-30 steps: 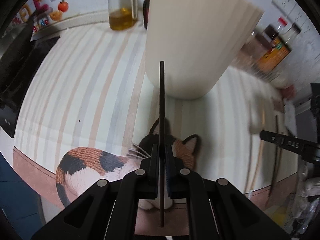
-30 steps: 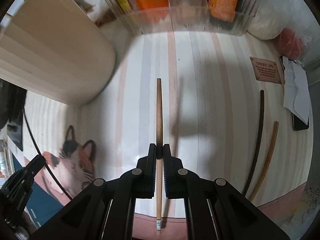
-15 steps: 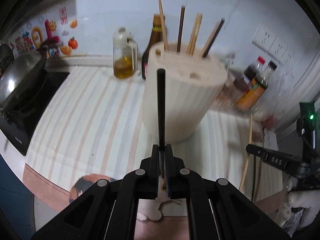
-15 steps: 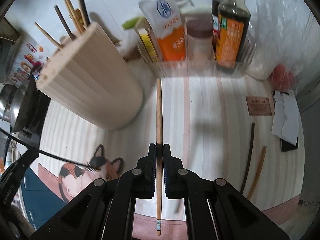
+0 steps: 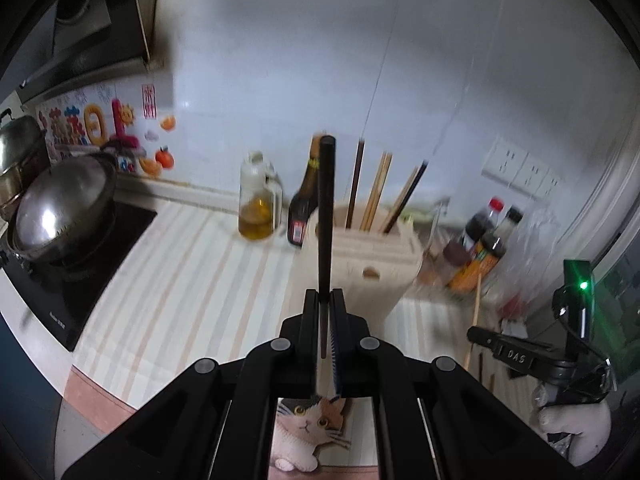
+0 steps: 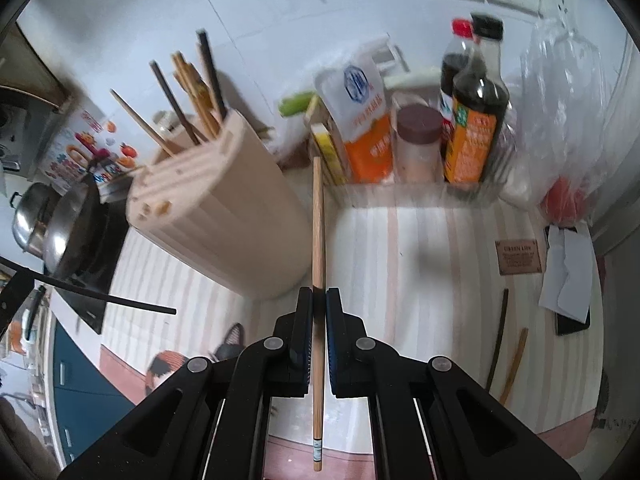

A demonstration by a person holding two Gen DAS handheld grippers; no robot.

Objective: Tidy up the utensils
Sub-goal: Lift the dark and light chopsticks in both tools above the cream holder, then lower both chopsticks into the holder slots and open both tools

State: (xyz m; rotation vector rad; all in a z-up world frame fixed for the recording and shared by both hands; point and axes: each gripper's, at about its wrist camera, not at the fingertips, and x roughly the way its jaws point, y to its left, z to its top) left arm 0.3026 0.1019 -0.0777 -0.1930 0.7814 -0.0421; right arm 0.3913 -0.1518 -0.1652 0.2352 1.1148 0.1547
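Left claw (image 5: 325, 300) clenched on black chopstick (image 5: 325, 216), held above counter (image 5: 192, 264) near cream holder (image 5: 372, 268). Right claw (image 6: 319, 300) clenched on wooden chopstick (image 6: 317, 220), right of holder. Two chopsticks (image 6: 506, 344) lie far right.

dim, cool indoor light; heavy fisheye bending and black vignette at edges. motion blur smears the holder (image 5: 362, 258) and bottles (image 5: 486, 248); wok (image 5: 60, 210) shows glare, possibly from overhead.

Both wrist views face the chopstick holder (image 5: 362, 256) from above.
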